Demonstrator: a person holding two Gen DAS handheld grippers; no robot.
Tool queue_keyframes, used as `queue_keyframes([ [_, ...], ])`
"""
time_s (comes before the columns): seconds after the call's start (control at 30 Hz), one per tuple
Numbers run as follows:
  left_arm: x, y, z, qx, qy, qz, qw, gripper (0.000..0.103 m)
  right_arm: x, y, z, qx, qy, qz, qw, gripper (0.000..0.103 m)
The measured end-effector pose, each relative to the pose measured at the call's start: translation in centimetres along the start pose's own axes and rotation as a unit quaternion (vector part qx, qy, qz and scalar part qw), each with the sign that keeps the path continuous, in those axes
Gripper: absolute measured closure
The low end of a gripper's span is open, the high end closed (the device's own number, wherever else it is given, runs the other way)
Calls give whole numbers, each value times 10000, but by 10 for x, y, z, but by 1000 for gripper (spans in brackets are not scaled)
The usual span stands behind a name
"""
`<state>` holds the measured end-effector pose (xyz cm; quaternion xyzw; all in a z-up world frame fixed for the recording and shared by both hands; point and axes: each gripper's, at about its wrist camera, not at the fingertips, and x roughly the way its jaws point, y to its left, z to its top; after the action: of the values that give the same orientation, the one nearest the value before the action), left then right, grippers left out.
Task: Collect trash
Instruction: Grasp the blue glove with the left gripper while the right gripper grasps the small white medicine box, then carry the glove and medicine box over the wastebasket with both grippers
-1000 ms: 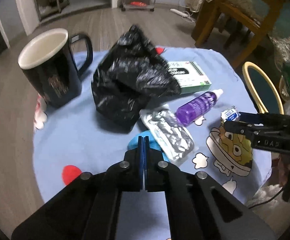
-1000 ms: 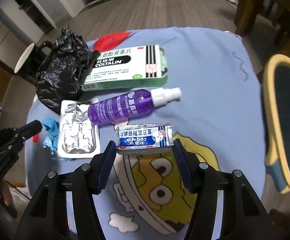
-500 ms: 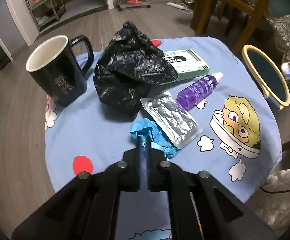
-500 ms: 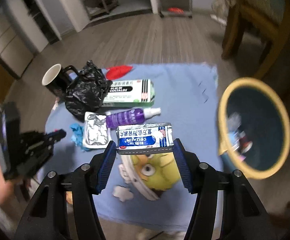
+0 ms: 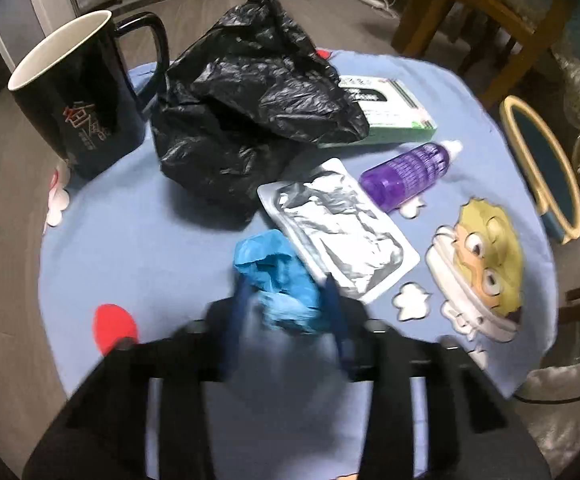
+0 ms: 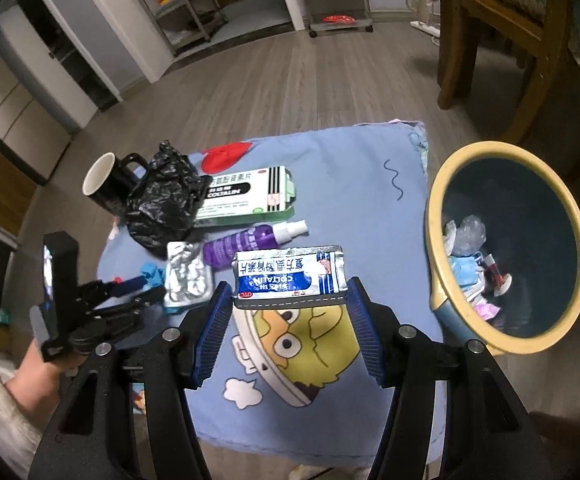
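Low in the right wrist view, the right tongs clamp a foil medicine sachet lifted above the tabletop, probably bound for the trash bin at right. In the left wrist view's lower centre, the left tongs stand apart around a crumpled blue glove; blur hides any contact. Farther up, a black bag covers part of the green box.

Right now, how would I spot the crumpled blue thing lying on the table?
Start at the big crinkled black plastic bag on the light-blue tablecloth. In front lies a flat silver foil pack; against its left edge sits the crumpled blue glove, the only soft, bright-blue item, between the open left gripper fingers.
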<state>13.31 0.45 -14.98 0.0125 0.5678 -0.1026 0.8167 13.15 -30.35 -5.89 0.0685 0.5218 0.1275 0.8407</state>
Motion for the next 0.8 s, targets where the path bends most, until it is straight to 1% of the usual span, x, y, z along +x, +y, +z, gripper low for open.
queue_keyframes([
  [0.03,-3,-3,1,82,-23,94,9999,89,1,-1,0,-5,15,-5,10000,43],
  [0.07,-7,-5,1,143,-59,142,9998,93,2,-2,0,6,28,-8,10000,43],
  [0.1,-11,-6,2,153,-101,170,9997,101,2,-3,0,22,33,-17,10000,43],
  [0.27,-40,-13,3,253,-408,214,9986,102,-3,-14,3,219,-72,16,9997,43],
  [0.37,-62,-22,4,453,-701,288,9961,102,-6,-18,4,311,-115,11,9994,43],
  [0.4,-69,-28,6,500,-797,258,9952,102,-7,-19,4,344,-136,20,9993,43],
  [0.47,-87,-38,9,574,-1044,87,9928,102,-10,-23,4,433,-197,56,9989,43],
  [0.53,-106,-49,11,689,-1293,-159,9891,102,-13,-27,5,538,-249,74,9982,43],
  [0.7,-134,-80,8,1037,-1640,-556,9794,102,-19,-41,6,820,-379,127,9958,43],
  [0.8,-142,-98,8,1210,-1737,-704,9748,102,-23,-48,6,921,-435,127,9947,43],
])
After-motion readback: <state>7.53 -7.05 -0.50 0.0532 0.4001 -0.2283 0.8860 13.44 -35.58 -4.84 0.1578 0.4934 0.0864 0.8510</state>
